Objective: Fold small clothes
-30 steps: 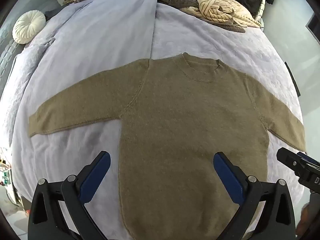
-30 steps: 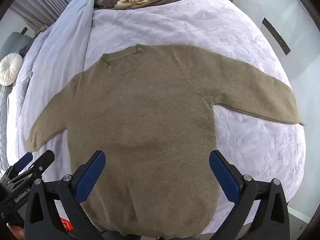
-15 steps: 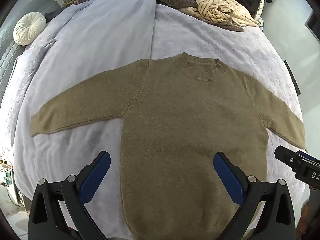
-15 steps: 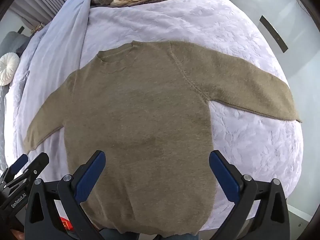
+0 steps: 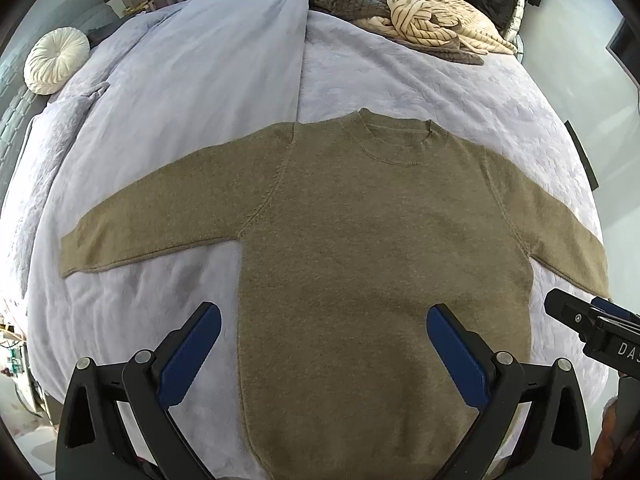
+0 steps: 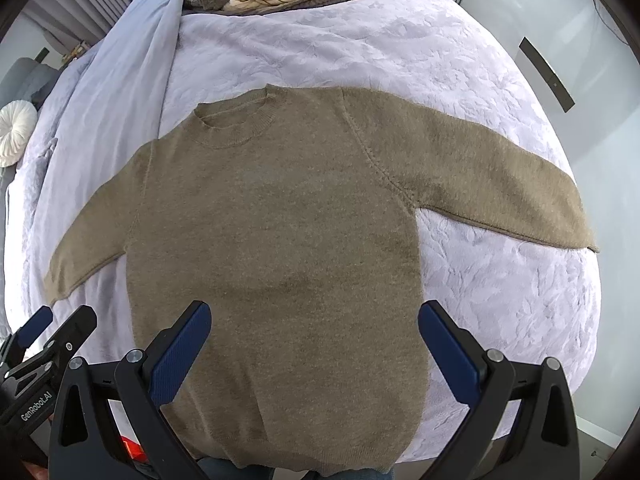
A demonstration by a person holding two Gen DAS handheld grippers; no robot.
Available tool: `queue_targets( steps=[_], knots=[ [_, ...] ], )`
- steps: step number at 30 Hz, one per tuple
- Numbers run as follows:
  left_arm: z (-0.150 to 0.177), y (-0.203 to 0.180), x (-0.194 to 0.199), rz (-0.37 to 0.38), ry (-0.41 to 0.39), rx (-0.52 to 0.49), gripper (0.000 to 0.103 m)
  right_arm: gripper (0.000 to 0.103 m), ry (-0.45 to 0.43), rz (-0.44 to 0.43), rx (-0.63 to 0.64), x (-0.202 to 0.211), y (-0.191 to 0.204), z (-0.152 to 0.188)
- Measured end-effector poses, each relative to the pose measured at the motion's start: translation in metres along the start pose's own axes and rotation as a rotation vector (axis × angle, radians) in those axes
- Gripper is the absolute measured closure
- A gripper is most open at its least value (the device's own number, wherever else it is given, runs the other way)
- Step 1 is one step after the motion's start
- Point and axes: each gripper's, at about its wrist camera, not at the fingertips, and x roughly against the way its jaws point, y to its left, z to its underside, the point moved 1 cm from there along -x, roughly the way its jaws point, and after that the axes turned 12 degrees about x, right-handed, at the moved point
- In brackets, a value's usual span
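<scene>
Both grippers hover over the bedspread (image 5: 400,80), fingers spread wide and holding nothing: my left gripper (image 5: 324,354) and right gripper (image 6: 314,350) each above the olive sweater (image 5: 380,248), which lies flat, sleeves out. Its hem is cut off behind my fingers. A clothes heap (image 5: 404,26) and round cushion (image 5: 56,60) sit well apart.

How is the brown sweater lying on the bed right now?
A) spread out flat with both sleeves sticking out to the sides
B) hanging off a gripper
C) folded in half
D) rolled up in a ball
A: the sweater lies flat on the bed with a sleeve stretched out to each side, and the open left gripper and right gripper hold nothing.
</scene>
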Motion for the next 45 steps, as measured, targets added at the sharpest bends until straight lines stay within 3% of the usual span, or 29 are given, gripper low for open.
queue_targets(
  steps=[45],
  knots=[
    [0.000,0.008,-0.009,-0.016,0.023,0.032,0.000,0.000,0.003,0.015,0.029,-0.002,0.010,-0.007]
  ],
)
